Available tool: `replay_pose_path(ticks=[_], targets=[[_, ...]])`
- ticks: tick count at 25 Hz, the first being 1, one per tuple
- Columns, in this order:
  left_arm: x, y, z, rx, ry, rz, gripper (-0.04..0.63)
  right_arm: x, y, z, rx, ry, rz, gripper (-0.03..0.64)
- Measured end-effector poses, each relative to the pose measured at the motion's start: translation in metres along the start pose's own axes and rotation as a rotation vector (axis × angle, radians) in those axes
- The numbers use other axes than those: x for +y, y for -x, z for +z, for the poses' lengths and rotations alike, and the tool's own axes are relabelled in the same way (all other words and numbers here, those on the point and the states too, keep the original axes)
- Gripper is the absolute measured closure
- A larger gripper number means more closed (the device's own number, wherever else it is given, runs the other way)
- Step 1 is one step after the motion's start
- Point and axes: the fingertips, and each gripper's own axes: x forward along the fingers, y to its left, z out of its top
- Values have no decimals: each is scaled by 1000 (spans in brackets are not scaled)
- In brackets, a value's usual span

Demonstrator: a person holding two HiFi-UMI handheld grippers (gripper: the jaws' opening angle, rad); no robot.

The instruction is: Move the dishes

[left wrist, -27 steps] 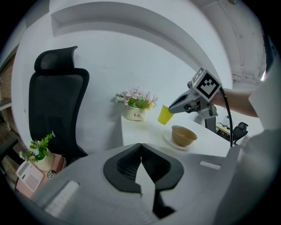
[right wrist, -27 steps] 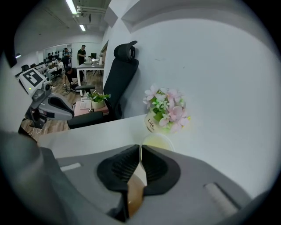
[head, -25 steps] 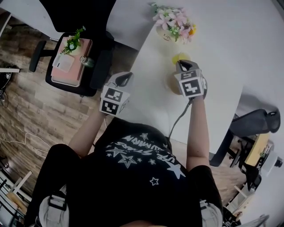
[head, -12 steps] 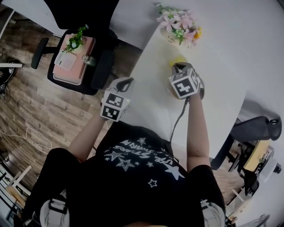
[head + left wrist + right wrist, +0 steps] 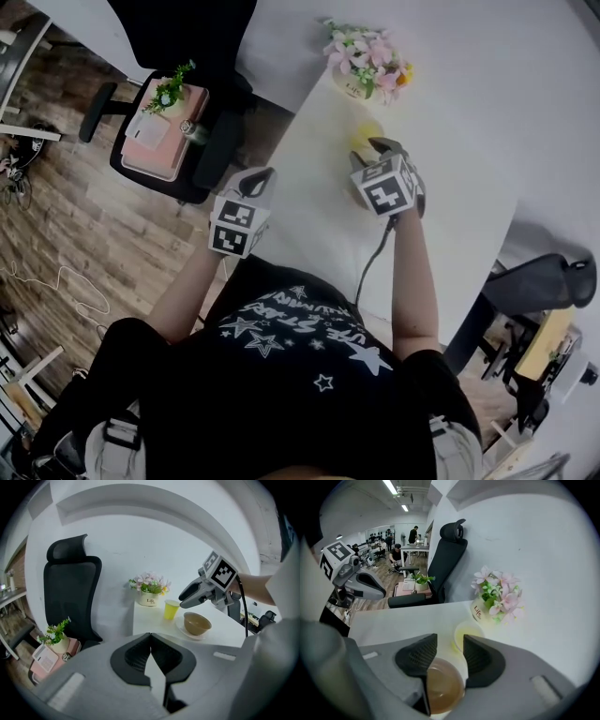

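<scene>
Two grippers, one white table (image 5: 309,211), dishes toward its far edge. A black high-backed office chair (image 5: 70,592) stands off the table's left edge. A white pot of pink flowers (image 5: 361,58) stands at the far edge by the wall.

The round brown ceramic bowl (image 5: 443,688) sits on a white saucer (image 5: 186,632), with the small yellow plastic cup (image 5: 465,634) just beyond it, between bowl and pot.

My right gripper (image 5: 450,641) points steeply down. The bowl is straight below the jaws with its far rim in the gap. The pads are not on it, and the jaws stand fairly wide. The bowl is round with no long axis, so any approach angle works.

My left gripper (image 5: 151,637) is at the table's near-left edge, well apart from the dishes, its jaws together on nothing. The right is clearly the nearer, I'd judge.

Versus a second ago: my right jaws were pinched together and have just been opening over the bowl. The left hardly shifted.
</scene>
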Motion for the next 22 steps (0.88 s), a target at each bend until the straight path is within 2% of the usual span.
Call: replay_pose_path(ticks=[8, 16, 22], targets=[[-20, 10, 23, -44, -31, 42, 584, -19, 46, -30, -69, -90, -41, 437], [-43, 12, 28, -47, -53, 66, 584, -27, 45, -91, -20, -244, -26, 437], [-60, 18, 24, -39, -72, 95, 584, -23, 27, -113, 5, -306, 11, 439]])
